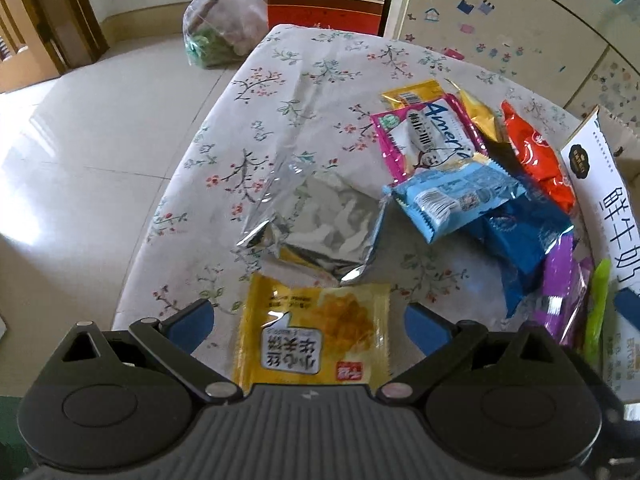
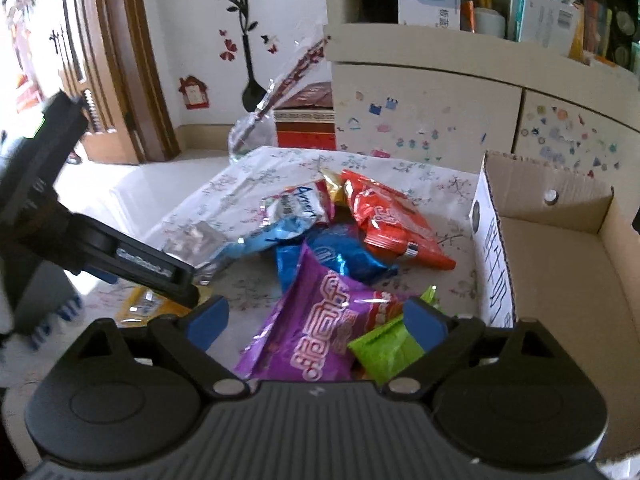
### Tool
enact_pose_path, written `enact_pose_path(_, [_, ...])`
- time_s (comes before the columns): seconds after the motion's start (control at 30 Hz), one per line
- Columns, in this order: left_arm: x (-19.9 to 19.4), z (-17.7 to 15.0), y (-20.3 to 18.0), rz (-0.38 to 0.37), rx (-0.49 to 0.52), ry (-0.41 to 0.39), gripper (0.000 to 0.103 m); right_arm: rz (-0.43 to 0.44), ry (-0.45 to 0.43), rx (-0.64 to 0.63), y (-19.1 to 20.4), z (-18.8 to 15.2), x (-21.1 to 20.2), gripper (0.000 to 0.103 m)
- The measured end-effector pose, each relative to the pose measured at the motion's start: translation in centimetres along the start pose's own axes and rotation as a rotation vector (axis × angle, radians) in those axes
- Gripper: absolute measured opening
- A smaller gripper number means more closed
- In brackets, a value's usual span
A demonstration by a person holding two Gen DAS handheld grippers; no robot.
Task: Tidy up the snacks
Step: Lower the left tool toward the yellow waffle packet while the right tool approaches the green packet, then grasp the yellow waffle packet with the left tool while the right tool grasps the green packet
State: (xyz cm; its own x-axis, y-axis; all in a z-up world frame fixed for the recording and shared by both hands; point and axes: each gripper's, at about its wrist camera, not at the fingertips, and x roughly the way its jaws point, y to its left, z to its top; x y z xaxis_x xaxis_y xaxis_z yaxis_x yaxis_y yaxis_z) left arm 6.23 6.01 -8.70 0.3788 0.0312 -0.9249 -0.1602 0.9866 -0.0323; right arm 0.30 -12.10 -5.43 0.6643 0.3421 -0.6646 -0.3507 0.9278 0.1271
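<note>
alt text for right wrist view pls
The right gripper, jaws open, hovers over a purple foil snack packet and a green packet on a floral tablecloth. An empty open cardboard box sits at right.

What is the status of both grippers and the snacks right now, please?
Left gripper open over yellow packet. Right gripper open over purple packet, green packet at one finger. Cardboard box empty. Nothing blocking.
</note>
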Motion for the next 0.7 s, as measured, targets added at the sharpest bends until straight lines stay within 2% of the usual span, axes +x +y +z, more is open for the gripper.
enact_pose_path(0.17, [0.8, -0.2, -0.8, 0.017, 0.036, 0.011, 0.103, -0.044, 0.050, 0.013, 0.1, -0.3, 2.2, 0.096])
enact_pose_path(0.27, [1.3, -0.4, -0.8, 0.028, 0.043, 0.032, 0.103, -0.020, 0.088, 0.050, 0.0, -0.8, 2.4, 0.100])
enact_pose_path(0.33, [1.7, -0.6, -0.7, 0.053, 0.043, 0.049, 0.103, 0.033, 0.099, 0.045, 0.2, -0.9, 1.9, 0.100])
enact_pose_path(0.57, [1.9, -1.0, 0.4, 0.058, 0.017, 0.055, 0.103, 0.293, 0.165, 0.026, 1.2, -1.4, -0.6, 0.098])
enact_pose_path(0.63, [1.9, -1.1, 0.6, 0.052, 0.003, 0.059, 0.103, 0.285, 0.147, 0.013, 1.1, -1.5, -1.5, 0.098])
enact_pose_path(0.7, [1.9, -1.1, 0.8, 0.048, -0.009, 0.065, 0.103, 0.223, 0.119, 0.019, 0.5, -1.3, -1.7, 0.098])
